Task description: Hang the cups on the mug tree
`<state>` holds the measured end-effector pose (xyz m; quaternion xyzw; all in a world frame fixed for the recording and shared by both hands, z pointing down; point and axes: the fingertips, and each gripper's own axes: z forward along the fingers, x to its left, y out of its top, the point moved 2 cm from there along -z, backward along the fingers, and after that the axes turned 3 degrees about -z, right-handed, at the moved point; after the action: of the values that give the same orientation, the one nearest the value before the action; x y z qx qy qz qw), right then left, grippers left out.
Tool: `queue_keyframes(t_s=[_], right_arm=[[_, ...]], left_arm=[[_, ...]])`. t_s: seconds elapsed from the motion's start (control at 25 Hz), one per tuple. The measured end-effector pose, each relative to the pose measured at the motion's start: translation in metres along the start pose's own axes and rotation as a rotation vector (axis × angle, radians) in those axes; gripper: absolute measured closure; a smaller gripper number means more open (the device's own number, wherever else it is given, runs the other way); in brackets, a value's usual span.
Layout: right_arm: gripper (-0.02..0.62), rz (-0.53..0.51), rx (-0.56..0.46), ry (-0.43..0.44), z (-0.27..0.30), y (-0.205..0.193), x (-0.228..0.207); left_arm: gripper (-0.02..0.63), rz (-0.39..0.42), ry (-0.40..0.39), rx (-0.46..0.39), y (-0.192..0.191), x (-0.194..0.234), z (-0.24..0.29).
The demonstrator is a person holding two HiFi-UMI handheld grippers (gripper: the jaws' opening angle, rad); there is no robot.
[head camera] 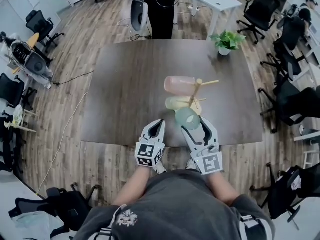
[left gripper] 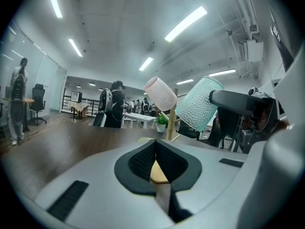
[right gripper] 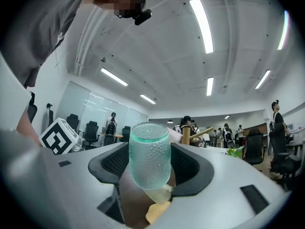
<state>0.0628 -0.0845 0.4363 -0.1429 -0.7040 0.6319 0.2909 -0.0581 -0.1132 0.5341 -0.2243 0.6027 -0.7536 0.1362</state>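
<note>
On the dark table (head camera: 125,84) stands a wooden mug tree (head camera: 195,93) with a pink cup (head camera: 179,84) and a yellow cup (head camera: 176,103) on its pegs. My right gripper (head camera: 195,125) is shut on a green dimpled cup (head camera: 187,118), held just short of the tree near the table's front edge. In the right gripper view the green cup (right gripper: 150,156) fills the gap between the jaws, with the tree post (right gripper: 187,135) behind it. My left gripper (head camera: 159,124) hangs beside it, shut and empty; its view shows the pink cup (left gripper: 160,93), green cup (left gripper: 199,105) and post (left gripper: 170,124).
A small potted plant (head camera: 227,41) stands at the table's far right corner. A person (head camera: 161,9) stands beyond the far edge. Office chairs (head camera: 295,104) crowd the right side, and more chairs and gear (head camera: 30,59) sit to the left.
</note>
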Motion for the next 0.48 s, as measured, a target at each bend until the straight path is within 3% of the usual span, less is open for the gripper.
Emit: queue_keyframes(t_s=[0.28,0.48], right_arm=[[0.304,-0.036,0.010,-0.052,-0.009,-0.003,-0.036],[0.304,-0.027,0.070,-0.081,-0.005,-0.018,-0.049]], left_arm=[[0.598,0.005,0.002,-0.006,0.006,-0.017,0.018],[0.598,0.001,-0.006,-0.003,0.006,-0.025,0.024]])
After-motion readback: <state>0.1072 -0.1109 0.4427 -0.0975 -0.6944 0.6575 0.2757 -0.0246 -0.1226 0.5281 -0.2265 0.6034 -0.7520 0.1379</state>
